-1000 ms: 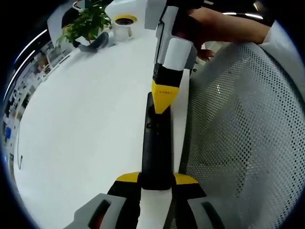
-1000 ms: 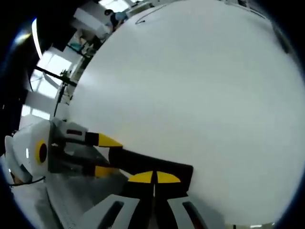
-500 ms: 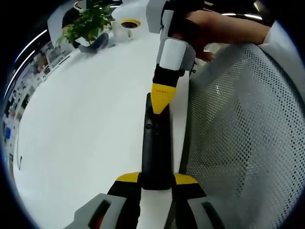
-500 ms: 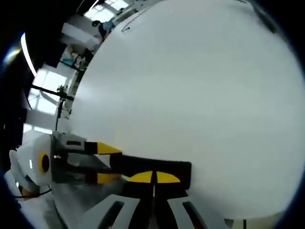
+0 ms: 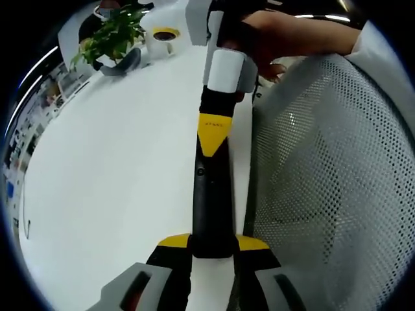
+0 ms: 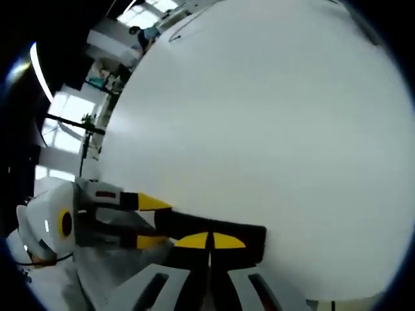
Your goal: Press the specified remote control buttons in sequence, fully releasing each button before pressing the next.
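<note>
Since a second ago the right gripper (image 5: 213, 139) is sitting slightly higher along the remote control (image 5: 211, 201) in the left gripper view, its yellow tip resting on the far end of the remote's top face. Going left to right there: a potted plant (image 5: 111, 35) and a white cup (image 5: 161, 40) are standing at the far edge of the white surface (image 5: 110, 188), the left gripper (image 5: 213, 243) is pinching the near end of the black remote, and a mesh chair back (image 5: 331, 188) is lying beside it. In the right gripper view the right gripper (image 6: 209, 241) is showing its jaws pressed together over the remote, with the left gripper entering from the left.
</note>
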A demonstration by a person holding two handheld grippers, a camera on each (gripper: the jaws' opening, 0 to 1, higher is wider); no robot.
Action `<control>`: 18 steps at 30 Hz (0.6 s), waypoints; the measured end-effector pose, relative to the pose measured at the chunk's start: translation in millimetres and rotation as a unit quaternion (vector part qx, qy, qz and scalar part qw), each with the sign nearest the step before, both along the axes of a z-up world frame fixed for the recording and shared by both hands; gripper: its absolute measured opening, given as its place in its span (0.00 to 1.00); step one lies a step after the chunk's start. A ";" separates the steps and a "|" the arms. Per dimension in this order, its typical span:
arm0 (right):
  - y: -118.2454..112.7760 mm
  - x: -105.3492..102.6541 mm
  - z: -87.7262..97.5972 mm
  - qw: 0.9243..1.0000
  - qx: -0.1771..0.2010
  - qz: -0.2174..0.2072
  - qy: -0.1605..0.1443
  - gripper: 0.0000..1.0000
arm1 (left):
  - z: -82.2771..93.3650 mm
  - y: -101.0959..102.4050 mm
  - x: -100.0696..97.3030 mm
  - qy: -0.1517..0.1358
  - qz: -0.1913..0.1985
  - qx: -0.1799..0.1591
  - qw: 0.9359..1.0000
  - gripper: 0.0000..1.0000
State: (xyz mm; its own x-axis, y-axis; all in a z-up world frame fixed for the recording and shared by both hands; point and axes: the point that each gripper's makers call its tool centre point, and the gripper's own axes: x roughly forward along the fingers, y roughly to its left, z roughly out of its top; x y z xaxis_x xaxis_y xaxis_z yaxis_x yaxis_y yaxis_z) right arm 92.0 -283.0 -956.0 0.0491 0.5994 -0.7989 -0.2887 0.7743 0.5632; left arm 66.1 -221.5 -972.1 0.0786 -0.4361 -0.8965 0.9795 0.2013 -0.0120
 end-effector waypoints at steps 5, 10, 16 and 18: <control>4.3 -0.1 1.2 1.000 0.014 -0.004 0.006 0.00 | 0.2 -1.8 0.4 0.002 -0.015 0.012 1.000 0.24; 9.2 3.0 1.6 1.000 0.016 -0.009 0.001 0.00 | -0.3 -3.2 1.4 0.006 -0.015 0.027 0.999 0.24; 14.8 3.2 2.5 0.999 0.034 -0.016 0.012 0.00 | -0.2 -3.0 1.1 0.006 -0.010 0.031 0.999 0.24; 14.1 1.1 0.3 0.999 0.026 -0.012 0.014 0.00 | -0.3 -3.2 1.1 0.006 -0.008 0.030 1.000 0.24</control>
State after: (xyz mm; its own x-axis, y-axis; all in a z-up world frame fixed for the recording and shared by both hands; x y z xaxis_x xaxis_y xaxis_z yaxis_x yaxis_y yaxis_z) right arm 93.1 -268.9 -955.7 0.0417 0.6397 -0.7675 -0.2541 0.7497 0.6110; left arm 67.2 -224.6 -972.4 0.0616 -0.3829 -0.9217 0.9823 0.1872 -0.0121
